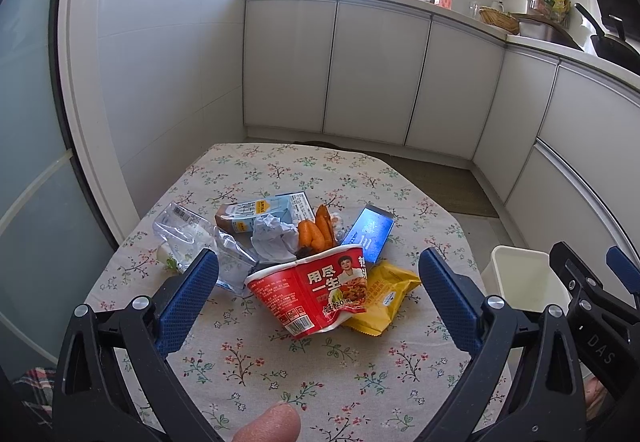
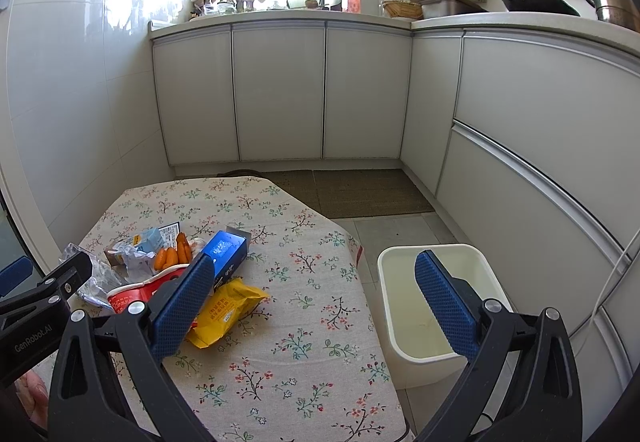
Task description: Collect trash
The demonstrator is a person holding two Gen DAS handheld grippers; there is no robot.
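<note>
Floral cloth table: trash pile mid-table, near edge bare. White bin on floor just off right edge. Left gripper and right gripper both spread wide, holding nothing. Right finger hides part of pile.

The right gripper is held wide open; a trash pile is seen at nine o'clock, a white bin at three.

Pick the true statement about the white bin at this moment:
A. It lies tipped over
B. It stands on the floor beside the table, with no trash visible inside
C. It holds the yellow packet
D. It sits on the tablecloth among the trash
B: the white bin stands upright on the floor beside the table, its visible interior bare, while the yellow packet lies on the cloth.
</note>
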